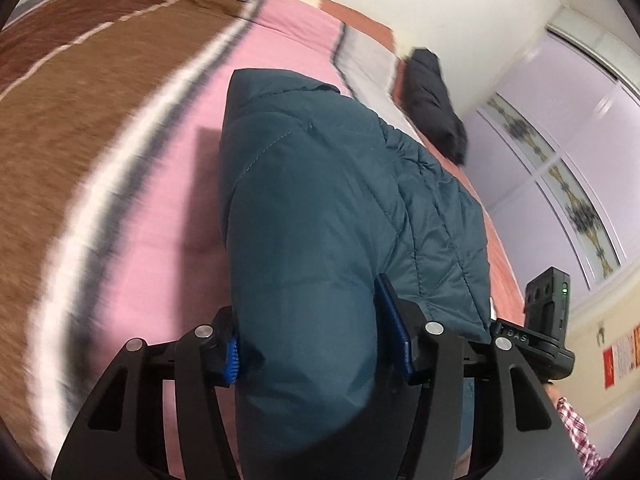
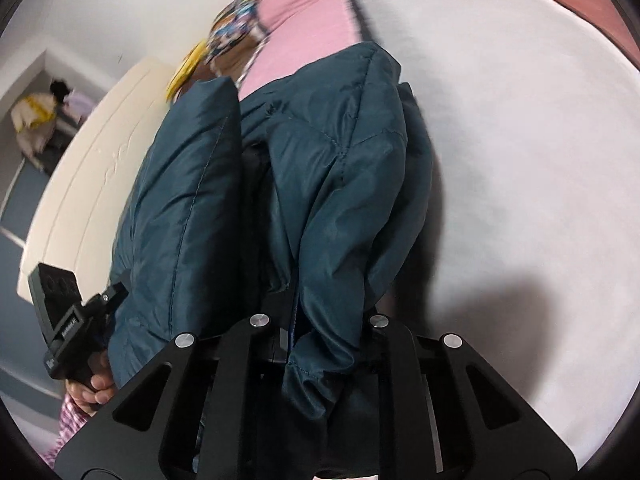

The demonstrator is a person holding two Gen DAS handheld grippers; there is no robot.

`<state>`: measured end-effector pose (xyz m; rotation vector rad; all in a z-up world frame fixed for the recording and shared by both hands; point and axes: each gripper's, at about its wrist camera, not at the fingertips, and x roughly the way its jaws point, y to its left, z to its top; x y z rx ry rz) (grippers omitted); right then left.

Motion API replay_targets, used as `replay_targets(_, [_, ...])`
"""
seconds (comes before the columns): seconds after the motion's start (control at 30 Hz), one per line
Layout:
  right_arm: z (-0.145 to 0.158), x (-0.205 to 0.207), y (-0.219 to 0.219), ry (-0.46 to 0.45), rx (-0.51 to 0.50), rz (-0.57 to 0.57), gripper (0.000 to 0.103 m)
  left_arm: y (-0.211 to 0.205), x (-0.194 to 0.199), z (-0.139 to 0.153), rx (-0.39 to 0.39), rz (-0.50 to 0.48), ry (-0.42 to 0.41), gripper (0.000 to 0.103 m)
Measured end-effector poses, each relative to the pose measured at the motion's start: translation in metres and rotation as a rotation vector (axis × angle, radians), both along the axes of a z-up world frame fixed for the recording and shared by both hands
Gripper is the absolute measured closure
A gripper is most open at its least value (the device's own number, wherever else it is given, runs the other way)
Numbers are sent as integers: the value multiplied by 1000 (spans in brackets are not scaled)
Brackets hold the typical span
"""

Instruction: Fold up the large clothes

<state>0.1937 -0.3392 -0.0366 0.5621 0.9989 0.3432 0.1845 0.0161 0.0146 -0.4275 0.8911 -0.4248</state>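
A teal quilted puffer jacket lies bunched on the bed, one end lifted toward me. In the left wrist view my left gripper is shut on a thick fold of it, with both blue pads pressed into the fabric. In the right wrist view the jacket drapes over my right gripper, which is shut on a gathered hem. Its fingertips are buried in the cloth. Each view shows the other gripper's black body at the jacket's side, the right one and the left one with a hand on it.
The bed carries a blanket striped brown, white and pink, with a white area on the right. A black garment lies at the bed's far edge. A patterned pillow, a cream headboard and lilac wardrobe doors surround it.
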Motion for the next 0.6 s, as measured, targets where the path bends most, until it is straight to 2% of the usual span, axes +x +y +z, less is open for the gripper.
replay_targets(0.13, [-7, 22, 35, 7, -45, 37, 86, 39, 17, -12, -28, 44, 35, 48])
replay_targets(0.23, [-14, 22, 41, 18, -56, 24, 86, 52, 20, -25, -71, 47, 67, 46])
replay_targets(0.4, [-15, 37, 45, 47, -72, 12, 83, 45, 14, -23, -38, 37, 51, 41])
replay_targets(0.43, [-13, 38, 46, 57, -79, 9, 79, 43, 15, -22, -29, 43, 58, 39])
replay_targets(0.5, [-8, 45, 54, 71, -81, 2, 78, 39, 16, -16, 5, 57, 68, 34])
replay_targets(0.6, [0, 42, 49, 84, -71, -6, 76, 37, 14, -6, 58, 63, 81, 33])
